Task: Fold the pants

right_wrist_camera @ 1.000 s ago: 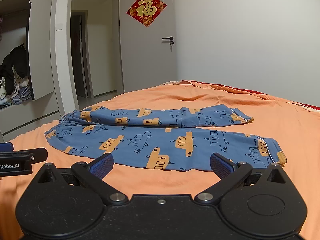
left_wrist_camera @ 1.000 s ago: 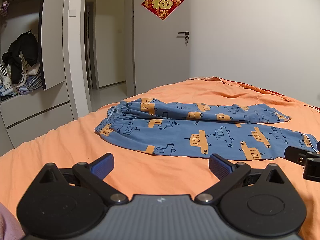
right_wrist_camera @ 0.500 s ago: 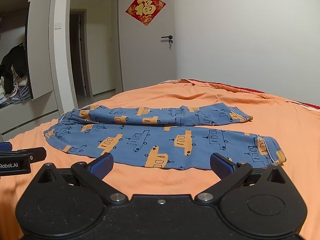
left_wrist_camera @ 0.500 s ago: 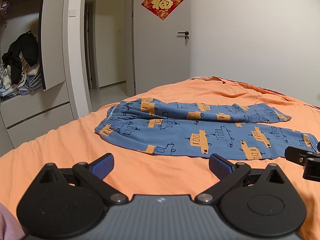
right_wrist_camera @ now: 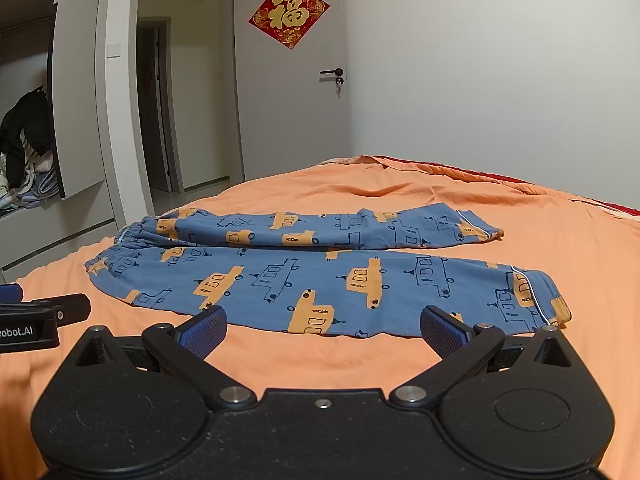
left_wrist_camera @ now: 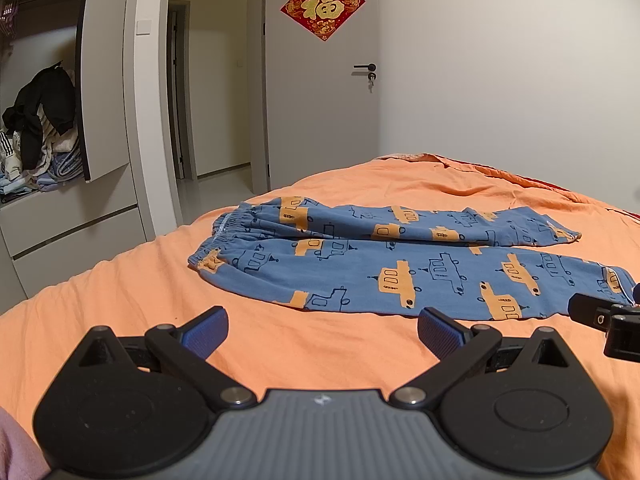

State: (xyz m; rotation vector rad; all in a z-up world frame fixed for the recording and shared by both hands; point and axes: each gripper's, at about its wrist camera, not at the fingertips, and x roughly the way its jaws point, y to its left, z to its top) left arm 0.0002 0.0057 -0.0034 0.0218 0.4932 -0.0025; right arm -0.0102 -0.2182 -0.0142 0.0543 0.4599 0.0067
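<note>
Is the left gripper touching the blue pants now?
Apart. In the left wrist view, the left gripper has open jaws, and a strip of bare orange bed cover shows between its fingertips and the near edge of the pants.

"福" on the red door sign (right_wrist_camera: pixel 289 13); "Robot.AI" on the left tool (right_wrist_camera: pixel 28 330).

My pants (left_wrist_camera: pixel 400 264) are blue, printed with orange vehicles and dark-blue outlined ones, white piping at the cuffs. The bed (left_wrist_camera: pixel 360 360) under them is plain orange. My left gripper (left_wrist_camera: pixel 322 330) and right gripper (right_wrist_camera: pixel 322 330) are black with blue ribbed pads. The door (left_wrist_camera: pixel 320 100) is grey, bearing a red-and-gold diamond decoration (left_wrist_camera: pixel 322 6).
</note>
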